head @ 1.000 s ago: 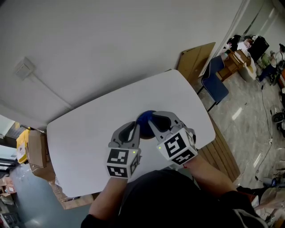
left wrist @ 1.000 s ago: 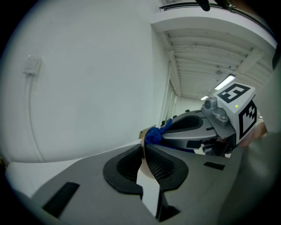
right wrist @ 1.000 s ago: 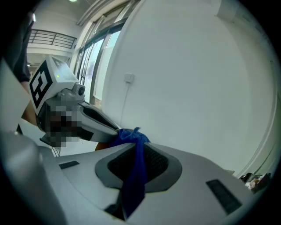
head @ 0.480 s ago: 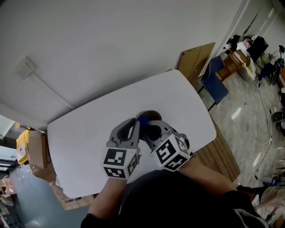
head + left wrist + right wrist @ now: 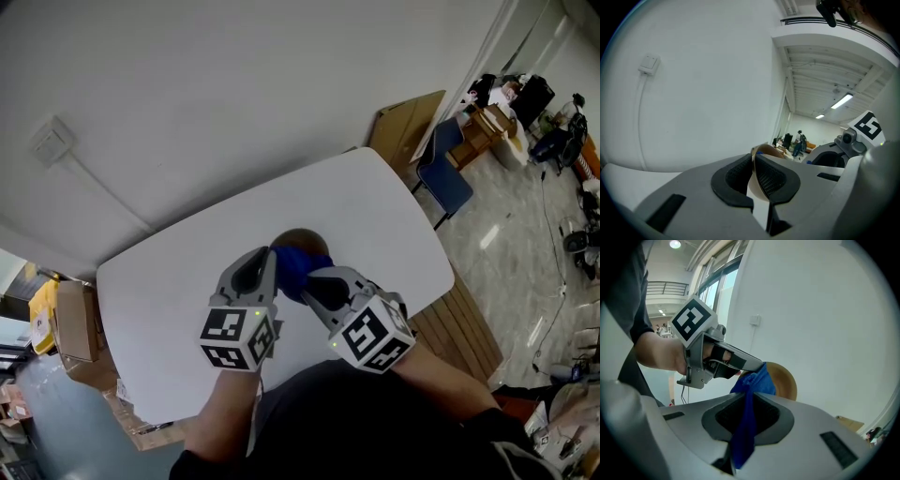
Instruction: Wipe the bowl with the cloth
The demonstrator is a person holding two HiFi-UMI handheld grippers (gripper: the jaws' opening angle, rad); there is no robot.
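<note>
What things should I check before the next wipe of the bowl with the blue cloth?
1. Left gripper pinches the rim of the tan round bowl, its jaws having just closed tighter on it: ok.
2. Right gripper is shut on the blue cloth: ok.
3. Cloth's free end reaches the bowl: ok.
4. Cloth presses firmly on the bowl: cannot tell.
5. Bowl is held over the white table: ok.

Blue cloth tight between the right gripper fingers, tan bowl just behind.
</note>
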